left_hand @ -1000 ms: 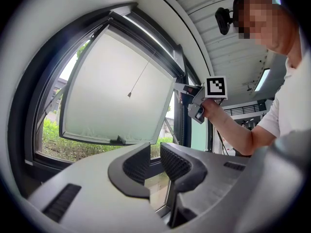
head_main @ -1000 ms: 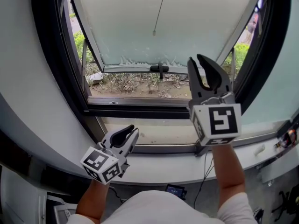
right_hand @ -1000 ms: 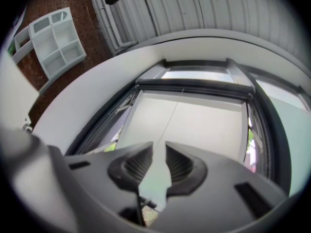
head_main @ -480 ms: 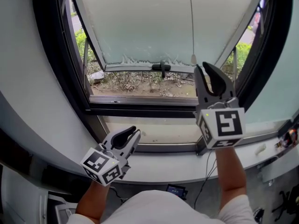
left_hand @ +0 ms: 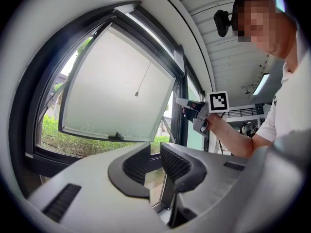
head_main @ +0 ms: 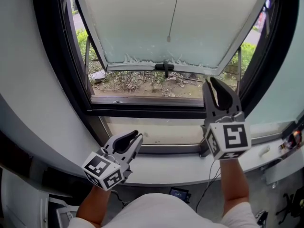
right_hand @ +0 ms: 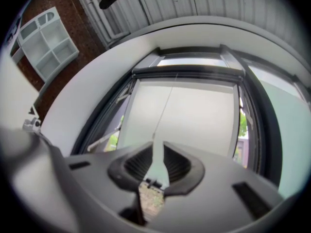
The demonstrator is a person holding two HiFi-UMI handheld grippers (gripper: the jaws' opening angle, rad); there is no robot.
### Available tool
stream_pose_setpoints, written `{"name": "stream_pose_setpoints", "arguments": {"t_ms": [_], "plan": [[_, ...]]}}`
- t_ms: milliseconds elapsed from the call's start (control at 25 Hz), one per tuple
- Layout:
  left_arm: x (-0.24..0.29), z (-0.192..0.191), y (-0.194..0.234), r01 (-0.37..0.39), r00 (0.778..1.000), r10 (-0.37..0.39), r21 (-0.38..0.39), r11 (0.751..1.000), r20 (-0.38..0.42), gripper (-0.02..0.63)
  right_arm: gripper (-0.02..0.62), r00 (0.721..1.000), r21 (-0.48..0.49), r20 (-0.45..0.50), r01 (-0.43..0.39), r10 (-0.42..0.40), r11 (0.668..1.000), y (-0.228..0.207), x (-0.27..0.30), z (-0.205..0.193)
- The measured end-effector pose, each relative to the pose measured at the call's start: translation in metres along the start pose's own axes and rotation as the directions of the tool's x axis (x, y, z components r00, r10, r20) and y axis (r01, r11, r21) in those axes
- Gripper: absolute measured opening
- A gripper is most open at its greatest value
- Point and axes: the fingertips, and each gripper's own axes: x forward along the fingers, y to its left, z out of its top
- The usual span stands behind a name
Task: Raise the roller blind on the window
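The pale roller blind (head_main: 156, 23) covers the upper window, and its bottom bar (head_main: 137, 66) with a small black handle (head_main: 165, 68) hangs above the open strip of glass. A thin pull cord (head_main: 168, 39) dangles free in front of the blind. My right gripper (head_main: 214, 82) points up at the window, below and to the right of the cord's end, open by a narrow gap with nothing in it. In the right gripper view the cord (right_hand: 165, 108) lines up behind that gap. Down by the sill my left gripper (head_main: 132, 137) is also narrowly open and holds nothing.
A white sill (head_main: 166, 167) runs under the black window frame (head_main: 71, 80). Grass and bare ground show outside. A cable (head_main: 209, 184) hangs below the sill, with a small device (head_main: 179, 194) near it. Behind me stands a white shelf unit (right_hand: 46, 45).
The cord swung right, close to my right gripper's tips, then back left. My right gripper has sunk lower and a little to the right. The left gripper has barely moved.
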Motion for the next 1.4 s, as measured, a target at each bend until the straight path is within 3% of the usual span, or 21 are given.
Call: {"name": "stream_pose_setpoints", "arguments": {"t_ms": [920, 1160, 1400], "plan": [[-0.039, -0.027, 0.021, -0.039, 0.999, 0.037, -0.121, 0.992, -0.017, 0.081, 0.071, 0.979, 0.228, -0.200, 0.010, 0.037, 0.974, 0.050, -0.060, -0.100], [-0.053, -0.045, 0.020, -0.022, 0.999, 0.015, -0.152, 0.988, -0.043, 0.081, 0.069, 0.963, 0.316, -0.258, 0.010, 0.075, 0.949, 0.080, -0.082, -0.135], [-0.070, -0.075, 0.018, 0.005, 0.996, -0.023, -0.201, 0.980, -0.086, 0.081, 0.067, 0.924, 0.356, -0.366, 0.028, 0.111, 0.934, 0.117, -0.108, -0.176]]}}
